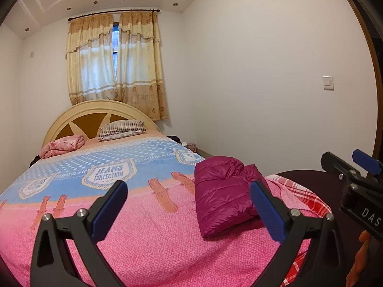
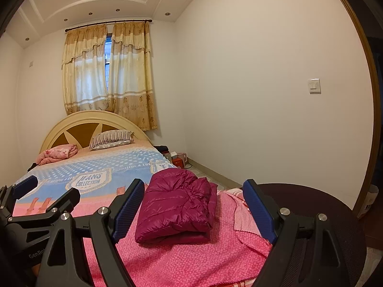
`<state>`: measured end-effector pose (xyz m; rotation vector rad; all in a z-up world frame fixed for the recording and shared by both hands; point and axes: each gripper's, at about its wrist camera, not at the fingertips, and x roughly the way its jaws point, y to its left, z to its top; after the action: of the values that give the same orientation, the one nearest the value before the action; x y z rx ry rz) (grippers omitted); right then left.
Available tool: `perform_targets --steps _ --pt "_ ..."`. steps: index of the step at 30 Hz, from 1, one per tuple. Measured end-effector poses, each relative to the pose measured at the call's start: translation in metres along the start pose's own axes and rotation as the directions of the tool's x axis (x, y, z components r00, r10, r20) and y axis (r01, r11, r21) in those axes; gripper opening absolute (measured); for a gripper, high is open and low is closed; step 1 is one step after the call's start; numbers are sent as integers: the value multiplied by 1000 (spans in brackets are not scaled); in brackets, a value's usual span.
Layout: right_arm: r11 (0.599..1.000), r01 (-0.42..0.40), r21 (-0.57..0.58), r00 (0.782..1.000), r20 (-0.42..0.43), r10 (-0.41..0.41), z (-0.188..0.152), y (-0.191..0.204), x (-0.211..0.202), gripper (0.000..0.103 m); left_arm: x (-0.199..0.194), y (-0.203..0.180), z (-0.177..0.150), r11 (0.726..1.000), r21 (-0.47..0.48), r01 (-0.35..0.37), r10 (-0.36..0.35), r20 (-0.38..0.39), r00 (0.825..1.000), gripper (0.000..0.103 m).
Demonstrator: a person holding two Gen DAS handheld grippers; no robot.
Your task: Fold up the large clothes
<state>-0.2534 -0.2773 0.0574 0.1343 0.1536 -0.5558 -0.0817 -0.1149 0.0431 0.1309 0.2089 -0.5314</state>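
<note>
White walls (image 1: 263, 71) and a curtained window (image 1: 115, 64) close off a small bedroom, and a bed (image 1: 143, 239) under a pink and blue blanket (image 1: 107, 162) fills most of both views. Near the foot of the bed, toward its right edge, lies the jacket (image 1: 222, 198), a magenta puffer already folded into a thick, rounded bundle. It rests partly on a red checked cloth (image 1: 301, 196) that shows from under the blanket's corner. A dark round table (image 2: 323, 205) stands just beside that corner.

Both tools hang above the bed, touching nothing. The left gripper (image 1: 189, 205) has its jaws spread wide, and so does the right gripper (image 2: 191, 208), which frames the jacket between its blue pads (image 2: 129, 205) in its own view. Neither holds any fabric.

By the look of it, the fold is done or nearly so, and the risks lie in what the bundle does now. Puffer filling is springy and the shell is slick, so the upper layers could slide or puff open if left unpressed; the top edge already looks loose and rumpled. A pinch that catches only the outer layer would likely peel the fold apart instead of lifting the whole. Because the jacket sits close to the bed's edge, a sideways nudge could push it toward the table or the floor. A low grab might also snag the blanket or the checked cloth and drag them along.
</note>
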Motion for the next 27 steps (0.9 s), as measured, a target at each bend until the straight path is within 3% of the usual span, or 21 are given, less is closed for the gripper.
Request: perform_targets --steps 15,21,27 --pt "1000 2 0 1000 0 -2 0 -1 3 85 3 3 3 1000 9 -24 24 -4 1000 103" --pt "1000 1 1 1000 -13 -1 -1 -1 7 85 7 -1 2 995 48 -87 86 6 996 103" --pt "1000 -2 -5 1000 -21 2 -1 0 11 85 13 2 2 994 42 -98 98 -22 995 103"
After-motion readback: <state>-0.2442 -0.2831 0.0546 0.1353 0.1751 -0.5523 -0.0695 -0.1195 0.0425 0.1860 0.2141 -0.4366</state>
